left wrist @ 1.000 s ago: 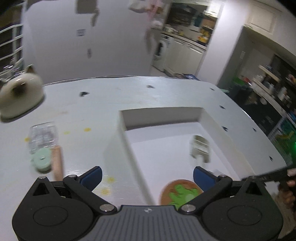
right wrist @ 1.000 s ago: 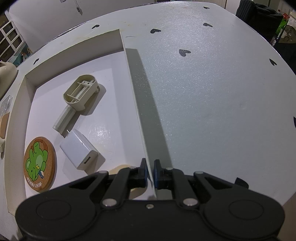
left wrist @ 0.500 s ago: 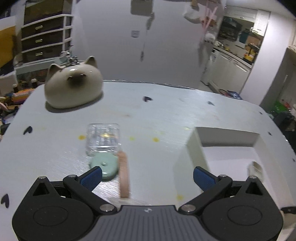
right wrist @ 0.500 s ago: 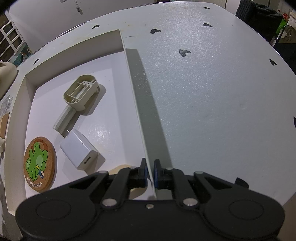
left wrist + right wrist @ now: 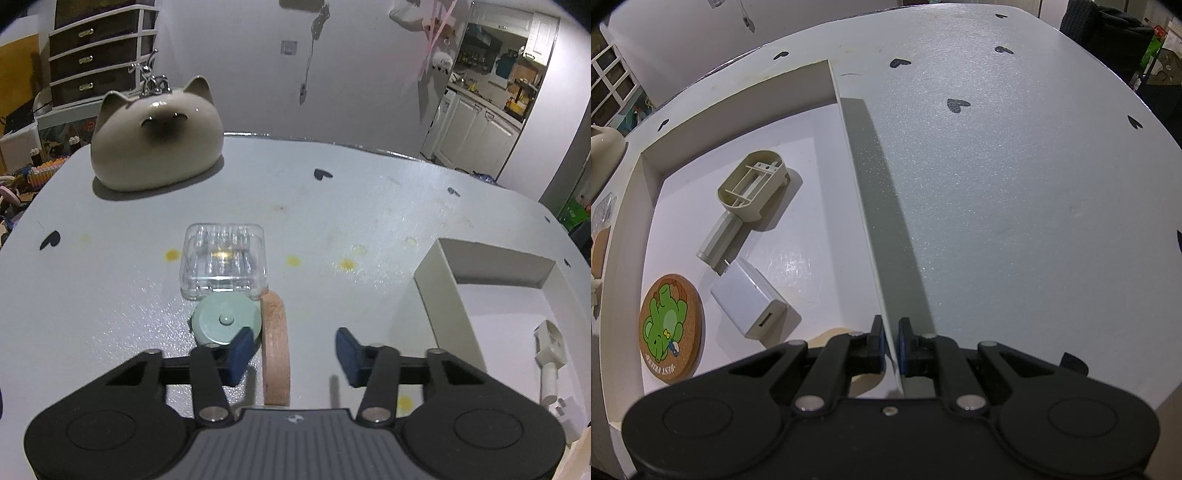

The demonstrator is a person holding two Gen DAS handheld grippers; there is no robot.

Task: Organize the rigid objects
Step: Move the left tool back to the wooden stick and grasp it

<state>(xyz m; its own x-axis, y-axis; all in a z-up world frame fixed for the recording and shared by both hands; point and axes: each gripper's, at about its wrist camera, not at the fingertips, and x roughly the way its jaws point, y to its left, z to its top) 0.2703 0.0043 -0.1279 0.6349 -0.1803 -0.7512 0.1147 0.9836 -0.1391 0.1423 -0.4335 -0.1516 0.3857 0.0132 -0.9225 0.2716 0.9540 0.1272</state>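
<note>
In the left wrist view a clear plastic case (image 5: 223, 264), a mint-green round piece (image 5: 225, 321) and a pinkish-tan disc standing on edge (image 5: 275, 343) lie together on the table. My left gripper (image 5: 293, 354) hangs over them with its jaws closing; the disc stands between the pads, close to the left one and apart from the right one. My right gripper (image 5: 892, 345) is shut on the right wall (image 5: 871, 221) of the white box. Inside the box lie a beige plastic part (image 5: 750, 188), a white charger (image 5: 750, 306) and a cork coaster with a green bear (image 5: 670, 328).
A cream cat-shaped ceramic piece (image 5: 157, 136) sits at the table's far left. The white box (image 5: 436, 295) lies to the right of the loose pieces. The grey table (image 5: 1015, 184) with black heart marks stretches right of the box. Drawers and kitchen cabinets stand beyond the table.
The left gripper has swung left from over the box to the loose pieces and dropped closer to them, and its jaws have narrowed around the disc. The right gripper has kept still.
</note>
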